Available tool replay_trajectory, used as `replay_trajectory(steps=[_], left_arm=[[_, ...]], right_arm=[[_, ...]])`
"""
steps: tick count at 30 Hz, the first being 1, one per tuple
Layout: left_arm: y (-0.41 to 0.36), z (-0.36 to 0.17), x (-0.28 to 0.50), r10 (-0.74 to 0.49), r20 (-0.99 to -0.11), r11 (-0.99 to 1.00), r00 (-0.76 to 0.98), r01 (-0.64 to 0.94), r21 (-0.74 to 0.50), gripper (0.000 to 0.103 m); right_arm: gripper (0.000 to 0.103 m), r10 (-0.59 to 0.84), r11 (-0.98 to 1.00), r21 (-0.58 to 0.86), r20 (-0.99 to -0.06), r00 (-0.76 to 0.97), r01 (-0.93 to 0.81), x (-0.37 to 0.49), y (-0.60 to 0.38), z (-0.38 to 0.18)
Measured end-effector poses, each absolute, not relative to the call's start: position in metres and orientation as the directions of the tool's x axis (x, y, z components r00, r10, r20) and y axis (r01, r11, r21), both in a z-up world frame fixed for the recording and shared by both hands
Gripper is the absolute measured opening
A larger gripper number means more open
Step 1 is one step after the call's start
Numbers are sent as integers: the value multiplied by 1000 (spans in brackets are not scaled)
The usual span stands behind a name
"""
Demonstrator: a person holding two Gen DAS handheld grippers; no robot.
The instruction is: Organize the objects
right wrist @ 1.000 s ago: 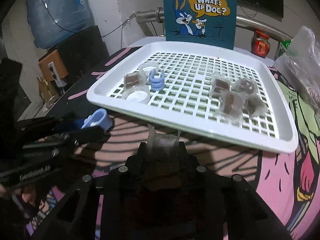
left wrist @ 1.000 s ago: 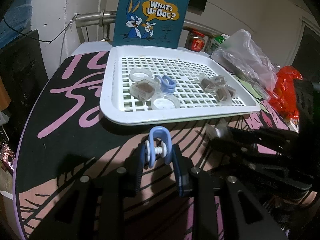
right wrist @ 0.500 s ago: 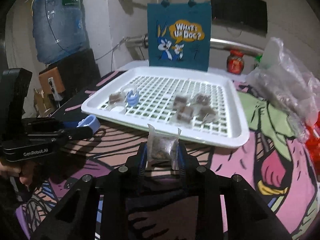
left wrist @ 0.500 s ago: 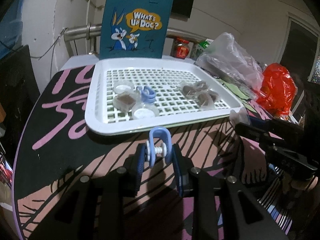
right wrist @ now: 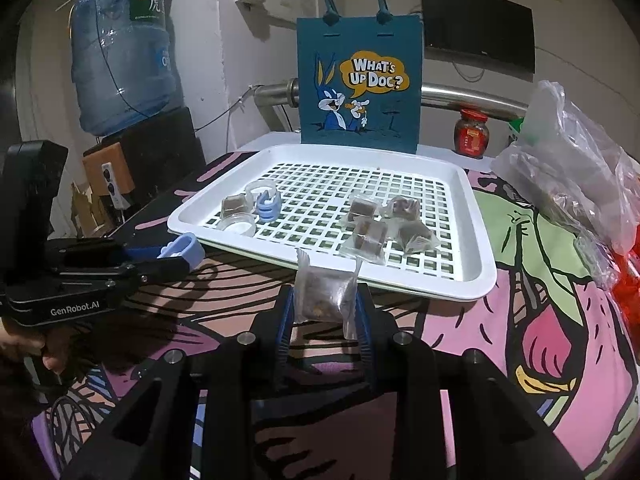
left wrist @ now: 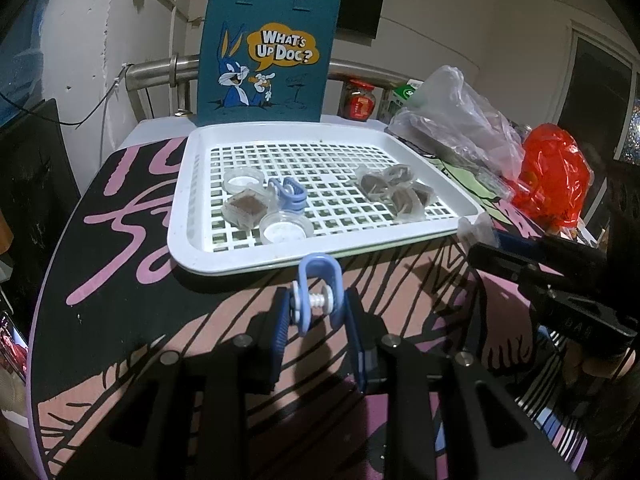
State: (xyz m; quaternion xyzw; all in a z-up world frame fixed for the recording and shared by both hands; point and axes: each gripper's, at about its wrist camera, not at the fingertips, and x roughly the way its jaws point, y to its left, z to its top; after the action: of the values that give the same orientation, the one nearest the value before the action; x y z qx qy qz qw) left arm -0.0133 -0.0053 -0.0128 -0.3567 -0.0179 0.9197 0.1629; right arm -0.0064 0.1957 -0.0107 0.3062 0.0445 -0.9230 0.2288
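My left gripper is shut on a blue clip with a white screw, held above the table just in front of the white grid tray. My right gripper is shut on a clear packet of brown stuff, held before the tray's near edge. In the tray lie another blue clip, two clear round lids, a brown packet on the left, and several brown packets on the right. The left gripper with its clip shows in the right wrist view.
A blue "What's Up Doc?" bag stands behind the tray. Clear plastic bags, a red bag and a red-lidded jar sit at the right. A water bottle stands at far left. The table has a cartoon cover.
Both grippers have pulled back and risen from the tray, each keeping its object. The tray now looks farther and more of the room shows.
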Motion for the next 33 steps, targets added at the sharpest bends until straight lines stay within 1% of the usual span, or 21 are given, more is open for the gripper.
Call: replay_trajectory(steps=[33], left_arm=[[-2, -13, -12, 318, -655, -943, -686, -298, -147, 26]], right_arm=[[28, -441, -881, 137, -584, -682, 452, -12, 206, -12]])
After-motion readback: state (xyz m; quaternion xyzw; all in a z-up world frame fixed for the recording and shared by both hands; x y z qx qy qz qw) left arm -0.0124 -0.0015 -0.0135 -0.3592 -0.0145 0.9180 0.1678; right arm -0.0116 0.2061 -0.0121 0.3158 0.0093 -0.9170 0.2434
